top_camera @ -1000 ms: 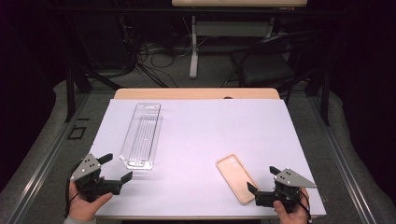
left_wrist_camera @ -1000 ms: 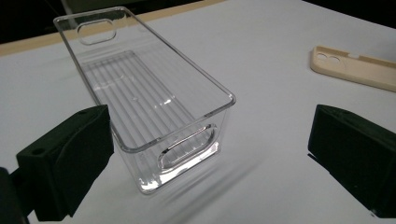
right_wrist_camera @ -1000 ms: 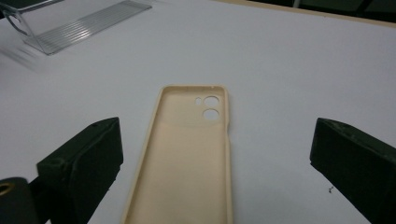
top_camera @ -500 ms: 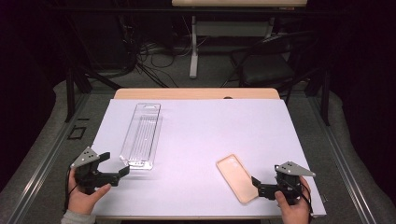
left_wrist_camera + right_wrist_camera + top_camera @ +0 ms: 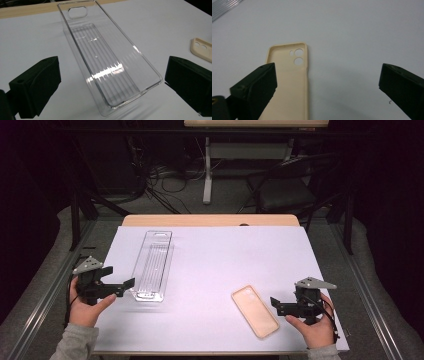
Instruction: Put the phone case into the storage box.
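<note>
A clear ribbed plastic tray lies lengthwise on the left half of the white sheet, empty, with a cut-out at its far end. My left gripper hovers just left of its near end. In the left gripper view the tray runs away between the jaws, and the left gripper stands wide open, touching nothing. A beige phone case lies hollow side up at the front right. My right gripper is just right of it. The right gripper is open, with the case near its left jaw.
A white sheet covers most of the wooden table. The phone case shows at the right edge of the left gripper view, and a tray corner at the top left of the right gripper view. A chair and cables lie beyond.
Both hands have moved away from the table's front edge. The left gripper has come up beside the tray's near end; the right has drawn level with the phone case. Both jaws stay open.
</note>
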